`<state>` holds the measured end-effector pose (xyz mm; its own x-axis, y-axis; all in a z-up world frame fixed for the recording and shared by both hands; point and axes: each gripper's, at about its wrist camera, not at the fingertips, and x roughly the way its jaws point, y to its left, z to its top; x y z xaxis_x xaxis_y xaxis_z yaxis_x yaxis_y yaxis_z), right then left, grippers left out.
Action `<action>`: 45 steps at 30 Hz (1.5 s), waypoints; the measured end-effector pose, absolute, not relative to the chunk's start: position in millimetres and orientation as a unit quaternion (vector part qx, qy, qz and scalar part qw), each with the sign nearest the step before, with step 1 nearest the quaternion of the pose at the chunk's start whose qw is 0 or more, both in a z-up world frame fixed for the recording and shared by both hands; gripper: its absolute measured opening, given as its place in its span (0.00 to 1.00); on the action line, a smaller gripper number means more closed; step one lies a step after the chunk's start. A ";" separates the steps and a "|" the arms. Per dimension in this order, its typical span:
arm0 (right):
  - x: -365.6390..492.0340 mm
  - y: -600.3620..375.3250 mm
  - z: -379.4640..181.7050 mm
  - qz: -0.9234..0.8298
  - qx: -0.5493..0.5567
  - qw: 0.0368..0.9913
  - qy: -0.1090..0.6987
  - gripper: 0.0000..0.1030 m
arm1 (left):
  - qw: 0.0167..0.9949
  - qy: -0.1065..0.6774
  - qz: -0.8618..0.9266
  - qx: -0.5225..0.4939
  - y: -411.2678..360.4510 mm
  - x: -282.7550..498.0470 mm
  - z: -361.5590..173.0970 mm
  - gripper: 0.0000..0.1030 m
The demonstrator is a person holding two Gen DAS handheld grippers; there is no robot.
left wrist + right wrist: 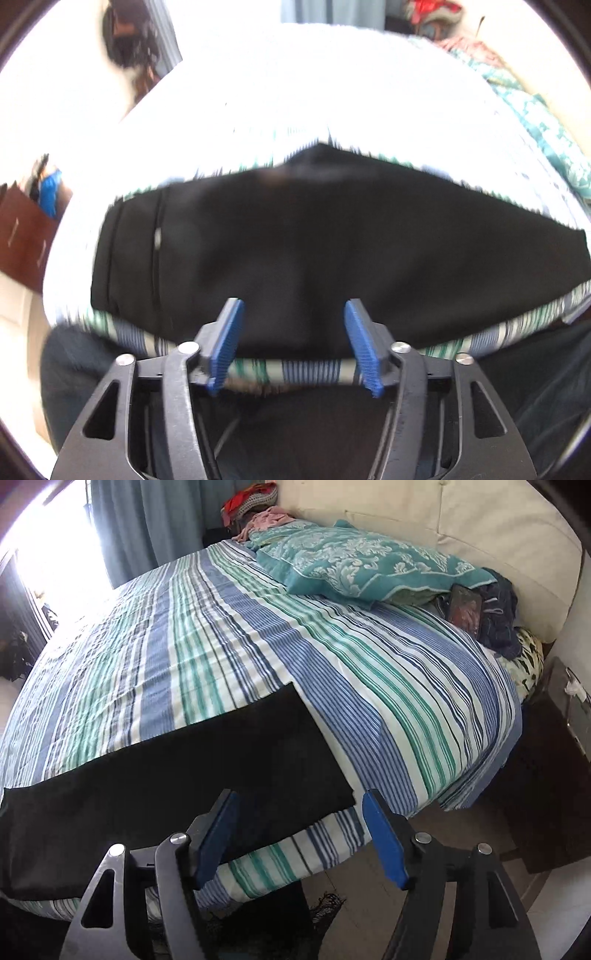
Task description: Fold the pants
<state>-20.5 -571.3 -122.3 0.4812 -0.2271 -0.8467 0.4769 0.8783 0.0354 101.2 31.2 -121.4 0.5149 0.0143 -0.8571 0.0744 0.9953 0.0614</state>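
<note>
Here, the left gripper [293,328] is hovering low over the near edge of the bed, its two blue-padded fingers [229,332] spread wide apart and gripping nothing, pointing forward across the black pants [295,236]. The left wrist view is smeared with motion blur, so fine detail of the cloth is hard to read. The right gripper [299,834] is sitting near the bed's near edge as well, further along towards the headboard end, its jaws likewise released, with one blue finger [218,834] over the pants' end and the other [384,838] out over the striped bedsheet [369,686] and floor. The pants are lying flat on that sheet, close to the near edge of the mattress, with their long axis running side to side across both views, roughly parallel to the edge. In the right wrist view one squared-off end is lying just between the fingers (whether it is waistband or hem I cannot tell), and the rest is stretching away to the left out of frame. In the left wrist view a seam line with a small pale mark is showing towards the pants' left part. A teal patterned pillow [354,565] is resting well apart from the pants against the cream headboard [480,520], with a dark phone-like slab [466,607] beside it.
</note>
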 end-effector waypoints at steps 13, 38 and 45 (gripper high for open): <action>61.6 -341.4 -176.3 0.042 0.130 0.842 0.522 0.68 | 0.831 0.544 0.050 0.110 58.9 123.4 -201.6 0.41; 36.6 -305.8 -205.0 0.035 0.046 0.868 0.494 1.00 | 0.871 0.487 0.071 0.000 70.9 169.5 -176.8 0.82; 37.3 -308.5 -193.6 0.028 0.047 0.873 0.484 1.00 | 0.862 0.495 0.006 0.108 16.5 145.2 -207.5 0.84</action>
